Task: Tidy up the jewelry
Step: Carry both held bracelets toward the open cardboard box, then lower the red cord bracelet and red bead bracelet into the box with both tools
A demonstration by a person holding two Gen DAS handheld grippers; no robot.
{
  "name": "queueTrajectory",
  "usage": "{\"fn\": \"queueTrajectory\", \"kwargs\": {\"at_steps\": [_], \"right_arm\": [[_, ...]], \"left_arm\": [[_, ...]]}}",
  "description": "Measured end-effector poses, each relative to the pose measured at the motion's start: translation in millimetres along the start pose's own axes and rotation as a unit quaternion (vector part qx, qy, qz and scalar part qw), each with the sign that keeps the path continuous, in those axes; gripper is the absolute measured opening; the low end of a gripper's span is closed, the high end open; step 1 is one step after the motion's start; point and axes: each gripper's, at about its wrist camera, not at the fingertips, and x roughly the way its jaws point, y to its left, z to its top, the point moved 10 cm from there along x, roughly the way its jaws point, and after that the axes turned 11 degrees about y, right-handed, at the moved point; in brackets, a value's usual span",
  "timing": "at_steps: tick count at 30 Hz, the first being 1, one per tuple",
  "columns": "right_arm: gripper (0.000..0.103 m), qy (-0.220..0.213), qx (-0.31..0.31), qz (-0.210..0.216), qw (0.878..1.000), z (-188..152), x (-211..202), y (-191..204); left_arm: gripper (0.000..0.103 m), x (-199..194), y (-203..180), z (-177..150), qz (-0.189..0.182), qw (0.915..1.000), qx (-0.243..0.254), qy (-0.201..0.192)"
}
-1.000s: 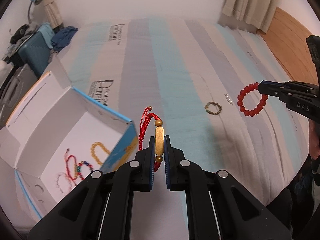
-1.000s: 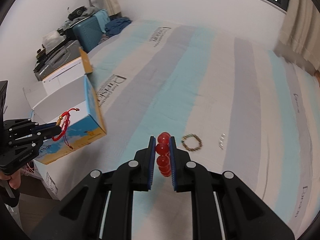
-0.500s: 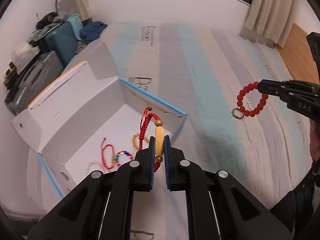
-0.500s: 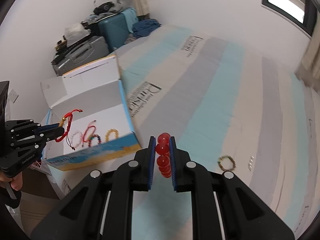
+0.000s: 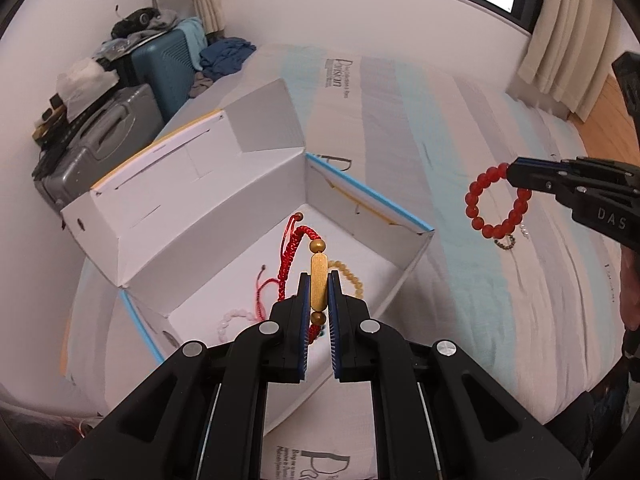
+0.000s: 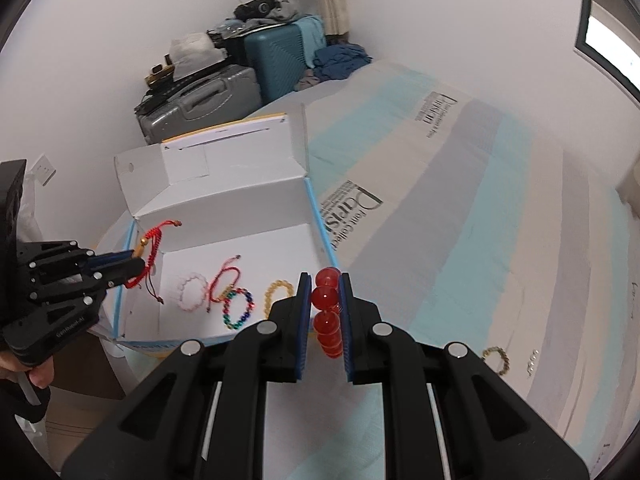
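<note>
Both hands swung from bed [image 5: 460,128] over to box [image 5: 208,216]. L gripper [image 5: 319,300] clamped on cord bracelet [image 5: 298,256], R gripper [image 6: 325,300] on red beads [image 6: 326,312]. Next prob. drop in box.

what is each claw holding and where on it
Left claw: red cord bracelet, by its gold bar. Right claw: red bead bracelet, by its beads.

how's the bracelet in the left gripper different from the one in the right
The left gripper holds a red cord bracelet by its gold bar; the right gripper holds a red bead bracelet, all round beads. The cord bracelet hangs over the white box, the bead bracelet over the bed. Both are red and clamped.
</note>
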Motion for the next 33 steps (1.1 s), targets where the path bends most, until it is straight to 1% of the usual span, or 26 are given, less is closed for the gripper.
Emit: {"fn": "queueTrajectory", "kwargs": {"at_steps": [8,18,26,33], "right_arm": [[0.013,0.01,-0.021,0.013,1.0,14,28,37],[0.013,0.032,-0.04,0.031,0.998,25,78,75],[0.013,0.054,-0.047,0.04,0.997,22,115,92],[0.013,0.065,-0.047,0.045,0.996,19,132,95]], "left_arm": [[0.007,13,34,-7,0.0,0.9998,-0.021,0.006],[0.007,50,74,-18,-0.002,0.9985,-0.049,0.025],[0.007,79,89,-26,-0.008,0.9974,-0.058,0.042],[0.007,94,95,-33,-0.01,0.9967,-0.062,0.052]]}}
